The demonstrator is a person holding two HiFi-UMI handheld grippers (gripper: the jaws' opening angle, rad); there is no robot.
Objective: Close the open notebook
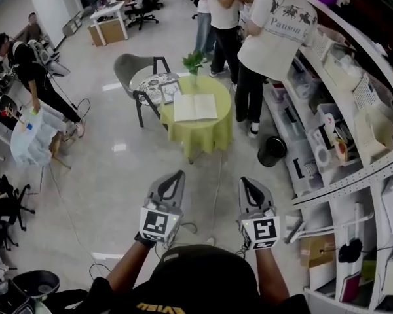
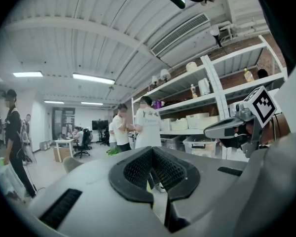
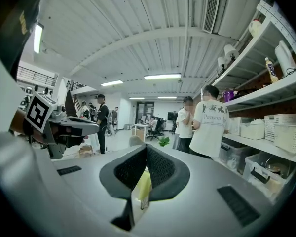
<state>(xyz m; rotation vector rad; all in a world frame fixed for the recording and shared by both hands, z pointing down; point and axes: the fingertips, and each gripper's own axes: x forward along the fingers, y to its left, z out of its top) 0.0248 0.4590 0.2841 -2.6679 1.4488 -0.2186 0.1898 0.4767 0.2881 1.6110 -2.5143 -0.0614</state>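
1. Shelves (image 1: pixel 354 103) run along the right of the right gripper, with a person in a white shirt (image 1: pixel 275 31) standing at them, ahead and to the right
2. A round green table (image 1: pixel 213 136) stands well ahead of both grippers across bare floor, with a grey chair (image 1: pixel 132 67) just beyond it to the left
3. A black bin (image 1: pixel 272 152) sits ahead of the right gripper, nearer than the table
4. The notebook (image 1: pixel 195 108) lies open and flat on the table, well apart from both grippers; its spread runs left to right and its spine points away from them
5. The left gripper (image 1: pixel 176 175) is clenched on nothing, held level and aimed towards the table; it looks more nearly in line with the notebook
6. The right gripper (image 1: pixel 245 182) is likewise clenched and empty, beside the left, with the notebook ahead and to its left
7. A picture frame (image 1: pixel 169 91) and a small plant (image 1: pixel 194 61) flank the notebook's far left side; closing a page likely means approaching first
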